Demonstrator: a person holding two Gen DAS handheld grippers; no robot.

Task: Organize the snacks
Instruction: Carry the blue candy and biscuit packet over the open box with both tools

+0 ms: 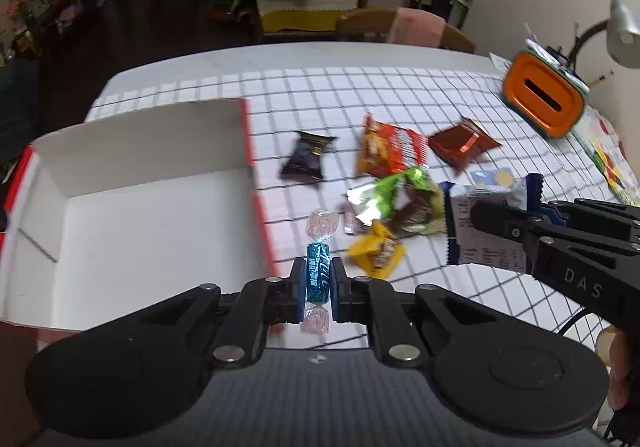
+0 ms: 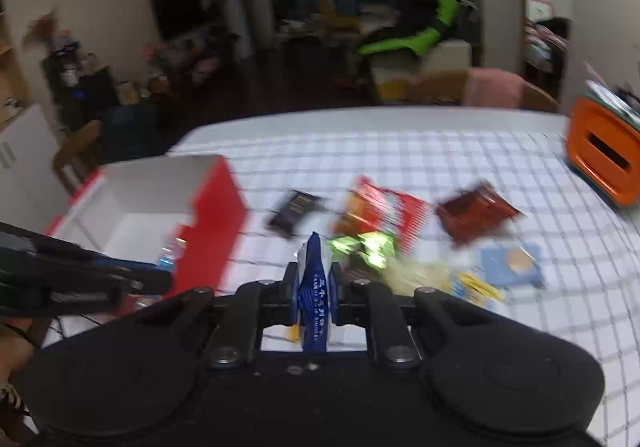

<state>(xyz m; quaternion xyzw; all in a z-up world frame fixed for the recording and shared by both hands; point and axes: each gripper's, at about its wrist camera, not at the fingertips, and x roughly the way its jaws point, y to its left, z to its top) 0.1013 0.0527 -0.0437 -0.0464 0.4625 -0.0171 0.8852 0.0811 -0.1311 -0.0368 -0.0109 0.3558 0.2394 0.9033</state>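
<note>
My left gripper (image 1: 318,279) is shut on a blue twist-wrapped candy (image 1: 318,275), held just right of the open red-and-white box (image 1: 152,231). My right gripper (image 2: 314,287) is shut on a blue-and-white snack packet (image 2: 314,287); the packet also shows in the left wrist view (image 1: 486,227), above the table. Loose snacks lie on the checked cloth: a black packet (image 1: 306,157), an orange-red packet (image 1: 390,149), a brown packet (image 1: 462,143), a green packet (image 1: 400,199) and a yellow packet (image 1: 376,251). The right wrist view is blurred.
An orange container (image 1: 542,97) stands at the table's far right, with papers (image 1: 608,151) beside it and a lamp (image 1: 622,33) behind. A wooden chair (image 1: 404,27) stands at the far edge. A light blue packet (image 2: 510,263) lies right of the pile.
</note>
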